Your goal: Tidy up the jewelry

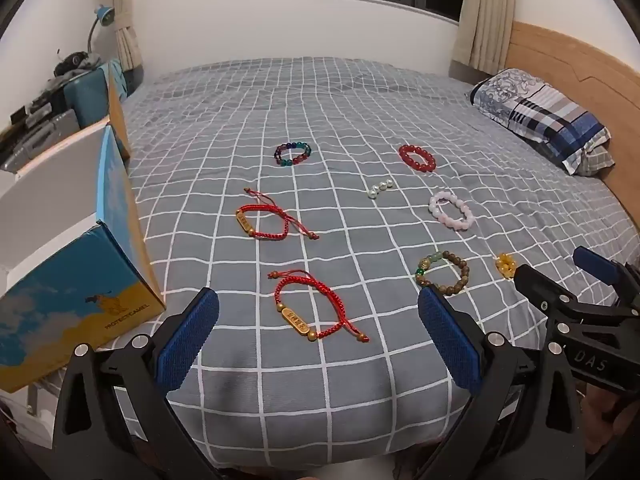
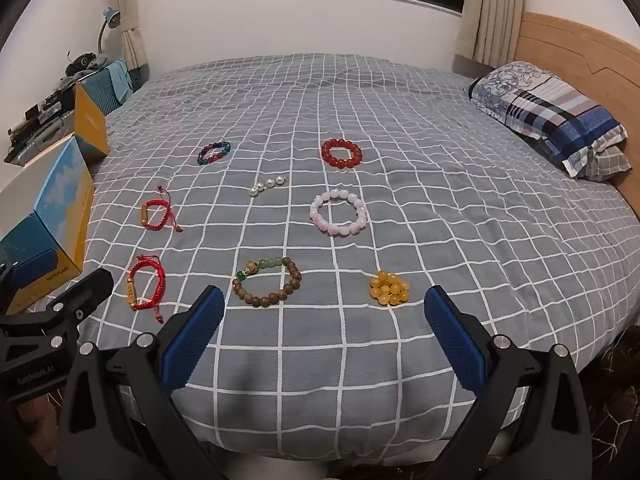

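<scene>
Both the left gripper (image 1: 318, 334) and right gripper (image 2: 324, 330) hover wide open and empty at the bed's (image 2: 480, 220) near edge, bracelets (image 2: 339, 217) scattered beyond, a box (image 1: 76, 308) at left.

Each claw, left (image 1: 318, 334) and right (image 2: 324, 332), has a black plastic frame with triangular cut-outs. The fingers (image 1: 188, 344) carry blue pads with a fine grid texture. Silver round screws (image 1: 140, 339) sit at the joints. White lettering marks the side of each frame.
</scene>
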Demonstrator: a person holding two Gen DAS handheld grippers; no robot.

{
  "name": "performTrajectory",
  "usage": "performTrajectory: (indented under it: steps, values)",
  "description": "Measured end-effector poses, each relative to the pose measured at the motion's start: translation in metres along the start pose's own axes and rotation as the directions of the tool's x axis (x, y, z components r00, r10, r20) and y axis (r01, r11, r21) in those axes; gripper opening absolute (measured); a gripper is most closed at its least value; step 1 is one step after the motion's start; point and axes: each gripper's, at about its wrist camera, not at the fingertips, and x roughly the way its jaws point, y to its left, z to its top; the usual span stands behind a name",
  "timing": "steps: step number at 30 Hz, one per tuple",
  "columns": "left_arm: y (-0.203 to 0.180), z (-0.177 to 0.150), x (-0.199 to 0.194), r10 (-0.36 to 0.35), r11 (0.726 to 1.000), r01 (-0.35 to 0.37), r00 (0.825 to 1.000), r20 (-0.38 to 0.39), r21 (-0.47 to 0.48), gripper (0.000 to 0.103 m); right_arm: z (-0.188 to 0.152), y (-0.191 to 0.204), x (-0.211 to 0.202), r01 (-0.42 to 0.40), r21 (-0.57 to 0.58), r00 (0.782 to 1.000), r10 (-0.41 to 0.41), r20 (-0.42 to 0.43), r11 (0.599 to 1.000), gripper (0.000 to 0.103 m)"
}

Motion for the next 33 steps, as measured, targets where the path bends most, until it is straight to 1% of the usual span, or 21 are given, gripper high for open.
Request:
performTrajectory:
  steps: [4, 9, 10, 16, 25, 33]
  values:
    - [0.0020, -0.0035, -0.0001, -0.016, 1.000, 0.016, 1.000, -0.004, -0.009, 0.097, 0.0001, -0.0010, 0.0010, -0.003, 0.003, 1.000, 0.003, 0.004, 1.000, 0.096]
    - [0.0070, -0.0006, 0.0002, -0.017, 1.000, 0.016, 1.000, -0.002, -0.025, 0.097, 0.0012, -0.0048, 0.0025, -0.002, 0.004, 1.000, 0.002, 0.005, 1.000, 0.096]
    - [0.0087, -0.0009, 0.0003, -0.016, 1.000, 0.016, 1.000, -0.003, -0.027, 0.097, -0.0007, 0.0011, 0.0014, -0.001, -0.005, 1.000, 0.001, 0.004, 1.000, 0.096]
    - [0.0077, 0.0011, -0.0032, -0.005, 0.999, 0.005, 1.000, -0.004, -0.040, 0.097, -0.0009, 0.0022, -0.0006, 0.000, -0.003, 1.000, 0.000, 0.006, 1.000, 0.096]
    - [0.0047, 0.0009, -0.0042, -0.010, 0.999, 0.010, 1.000, -0.001, -0.037, 0.097, -0.0002, 0.0019, -0.0008, 0.001, -0.001, 1.000, -0.001, 0.008, 1.000, 0.096]
    - [0.0070, 0.0007, -0.0058, -0.021, 0.997, 0.022, 1.000, 0.007, -0.070, 0.097, 0.0000, 0.0011, -0.0002, 0.001, 0.000, 1.000, -0.001, 0.008, 1.000, 0.096]
